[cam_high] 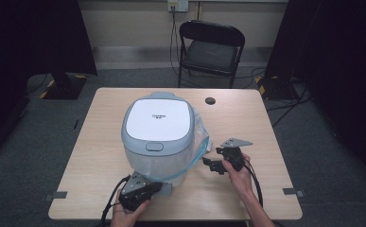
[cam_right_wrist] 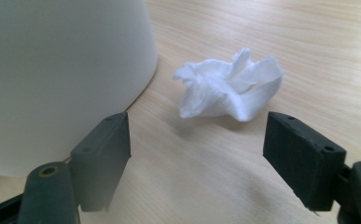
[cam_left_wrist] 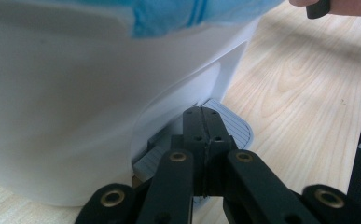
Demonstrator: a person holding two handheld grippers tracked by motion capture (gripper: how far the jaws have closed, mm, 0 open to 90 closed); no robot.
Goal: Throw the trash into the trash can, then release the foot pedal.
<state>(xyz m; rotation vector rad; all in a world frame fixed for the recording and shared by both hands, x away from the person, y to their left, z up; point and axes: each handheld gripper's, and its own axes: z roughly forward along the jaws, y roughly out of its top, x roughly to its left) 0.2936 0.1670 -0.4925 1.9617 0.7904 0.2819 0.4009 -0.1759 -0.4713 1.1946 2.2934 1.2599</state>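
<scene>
Item one: pedal bin [cam_high: 158, 139], white body, pale grey lid down, blue liner [cam_high: 200, 144] hanging out at its right side. I take it as my landmark; it stands mid-worktop [cam_high: 100, 142].

Item two: grey foot pedal [cam_left_wrist: 232, 123], at the bin's base on my near side. My left tongs [cam_left_wrist: 201, 122] are squeezed fully together, nothing between them, tips lying on the pedal.

Item three: crumpled white tissue [cam_right_wrist: 229, 88], lying on the wood just beside the bin's right flank, apart from it.

Item four: my right tongs [cam_right_wrist: 197, 144], to the right of the bin, spread wide and empty, low over the wood with the tissue a little beyond the tips.

Item five: black folding chair [cam_high: 211, 49], on the floor beyond the bin.
</scene>
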